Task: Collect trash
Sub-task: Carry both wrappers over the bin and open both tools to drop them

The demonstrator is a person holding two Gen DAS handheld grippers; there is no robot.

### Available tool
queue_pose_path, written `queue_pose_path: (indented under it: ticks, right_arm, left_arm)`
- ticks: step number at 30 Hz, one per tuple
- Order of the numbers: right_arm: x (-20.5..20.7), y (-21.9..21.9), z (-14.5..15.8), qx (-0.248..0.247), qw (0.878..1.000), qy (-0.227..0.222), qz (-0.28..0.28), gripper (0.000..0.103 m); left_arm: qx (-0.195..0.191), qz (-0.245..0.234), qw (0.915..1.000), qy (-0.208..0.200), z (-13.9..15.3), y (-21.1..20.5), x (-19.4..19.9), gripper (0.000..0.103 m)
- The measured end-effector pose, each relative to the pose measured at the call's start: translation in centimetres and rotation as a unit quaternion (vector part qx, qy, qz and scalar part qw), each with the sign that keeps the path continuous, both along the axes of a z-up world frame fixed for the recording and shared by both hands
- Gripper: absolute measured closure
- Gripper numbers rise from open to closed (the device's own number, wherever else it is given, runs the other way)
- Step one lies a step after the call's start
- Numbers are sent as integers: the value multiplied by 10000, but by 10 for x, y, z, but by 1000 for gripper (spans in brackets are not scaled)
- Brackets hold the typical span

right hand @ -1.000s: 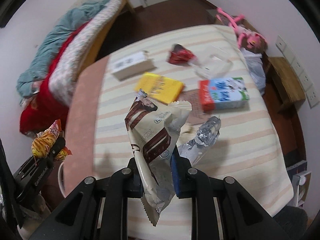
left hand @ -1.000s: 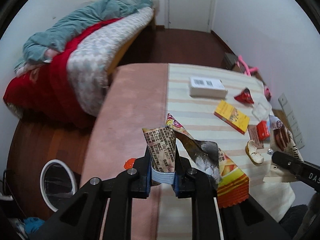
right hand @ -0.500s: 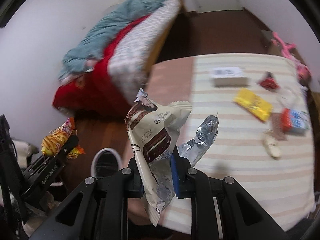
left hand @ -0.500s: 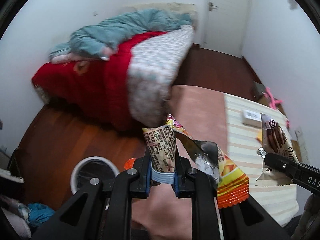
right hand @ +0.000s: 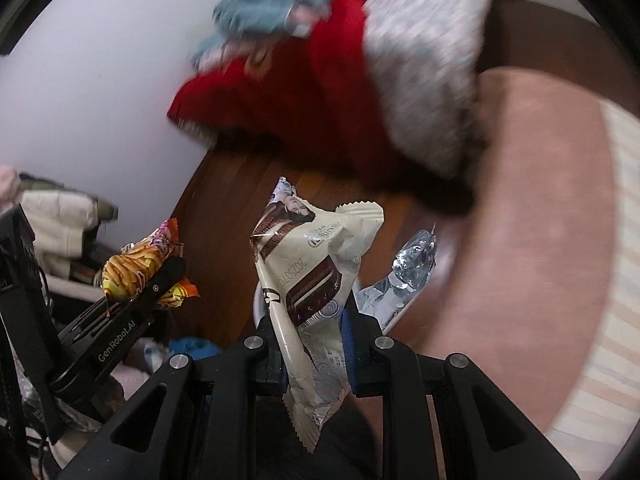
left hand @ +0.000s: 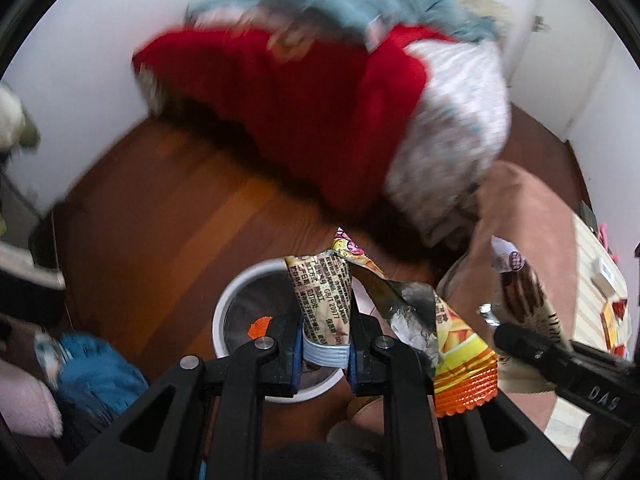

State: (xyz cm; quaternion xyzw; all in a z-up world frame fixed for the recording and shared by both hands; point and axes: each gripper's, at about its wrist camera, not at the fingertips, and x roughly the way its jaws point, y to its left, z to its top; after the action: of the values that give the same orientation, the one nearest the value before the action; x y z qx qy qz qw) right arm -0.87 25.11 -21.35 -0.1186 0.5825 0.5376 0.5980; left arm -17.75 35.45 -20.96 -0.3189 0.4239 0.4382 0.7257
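My left gripper (left hand: 323,344) is shut on a crumpled snack wrapper (left hand: 322,300) with a yellow and orange printed end (left hand: 464,364) hanging to the right. It hangs over a white round bin (left hand: 240,308) on the wooden floor. My right gripper (right hand: 310,336) is shut on a cream and brown biscuit wrapper (right hand: 312,276) with a silver foil piece (right hand: 404,276) behind it. The right gripper (left hand: 532,344) with its wrapper also shows at the right of the left wrist view. The left gripper (right hand: 160,280) with its orange wrapper shows at the left of the right wrist view.
A bed with a red blanket (left hand: 312,112), a white patterned cover and a teal blanket stands behind the bin. The table's pink cloth edge (left hand: 520,232) lies at the right, with boxes and wrappers (left hand: 612,308) further along it. Blue and pink fabric (left hand: 92,376) lies on the floor at the left.
Both grippers have swung left off the table toward the floor, each still holding its wrapper. The white bin has come from the lower left to directly under the left gripper.
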Motion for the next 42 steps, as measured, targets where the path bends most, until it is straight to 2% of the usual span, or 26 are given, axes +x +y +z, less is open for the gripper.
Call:
queue_pose_path:
  ticks: [3, 5, 10, 11, 12, 13, 14, 15, 17, 18, 19, 20, 21, 23, 25, 28, 30, 35, 39, 42]
  right_arm:
    - [-21, 39, -44, -315, 9988, 229, 311, 82]
    - [-34, 62, -75, -566, 9966, 323, 503, 82]
    - [-60, 104, -152, -1171, 9882, 506, 845, 82]
    - [-63, 108, -162, -1236, 9868, 558, 890, 82]
    - [-67, 114, -175, -1322, 9853, 583, 912, 82]
    - [-71, 121, -187, -1400, 9833, 623, 980, 82]
    - [-75, 127, -196, -1459, 9815, 664, 1044, 82]
    - [-78, 132, -206, -1527, 9800, 687, 1071, 81]
    - [-82, 138, -227, -1680, 9762, 737, 1154, 80]
    - [-85, 142, -235, -1757, 9745, 739, 1180, 78]
    - [-84, 143, -242, -1813, 9734, 730, 1196, 70]
    - [-85, 146, -249, -1873, 9718, 762, 1215, 59]
    - [-84, 147, -253, -1887, 9706, 840, 1234, 54]
    - [-82, 147, -255, -1851, 9699, 879, 1319, 32]
    - [-83, 146, -250, -1753, 9713, 858, 1362, 17]
    - [-79, 142, -238, -1646, 9740, 831, 1315, 2]
    - [-79, 140, -231, -1603, 9747, 768, 1354, 0]
    - [-78, 128, -205, -1516, 9782, 109, 1414, 0]
    - [-84, 117, -181, -1525, 9751, -778, 1412, 0]
    - [-86, 111, -168, -1504, 9707, -1214, 1426, 0]
  left_arm:
    - [-582, 273, 9979, -43, -43, 35, -24, 89]
    - [-840, 325, 9959, -17, -66, 51, -35, 87]
    - [-1603, 478, 9859, -96, -131, 88, -54, 82]
    - [-1682, 496, 9845, -18, -140, 92, -57, 78]
    - [-1720, 503, 9838, 101, -149, 96, -56, 64]
    - [-1753, 523, 9830, 160, -155, 99, -57, 45]
    - [-1785, 574, 9821, 160, -160, 99, -59, 37]
    - [-1824, 637, 9810, 146, -165, 101, -61, 32]
    - [-1900, 736, 9789, 146, -170, 105, -64, 31]
    - [-1913, 803, 9781, 170, -171, 104, -71, 23]
    - [-1905, 869, 9776, 213, -172, 103, -74, 5]
    - [-1884, 929, 9775, 215, -171, 102, -78, 0]
    - [-1862, 993, 9773, 203, -171, 101, -83, 0]
    - [-1822, 1079, 9770, 238, -170, 103, -87, 0]
    - [-1662, 1180, 9786, 276, -165, 99, -93, 0]
    - [-1411, 1287, 9809, 368, -155, 94, -103, 0]
    - [-1294, 1348, 9817, 379, -149, 87, -107, 0]
    - [-1038, 1266, 9851, 520, -133, 68, -103, 0]
    - [-901, 1107, 9877, 640, -121, 55, -99, 0]
    - [-873, 1007, 9888, 673, -115, 44, -95, 0]
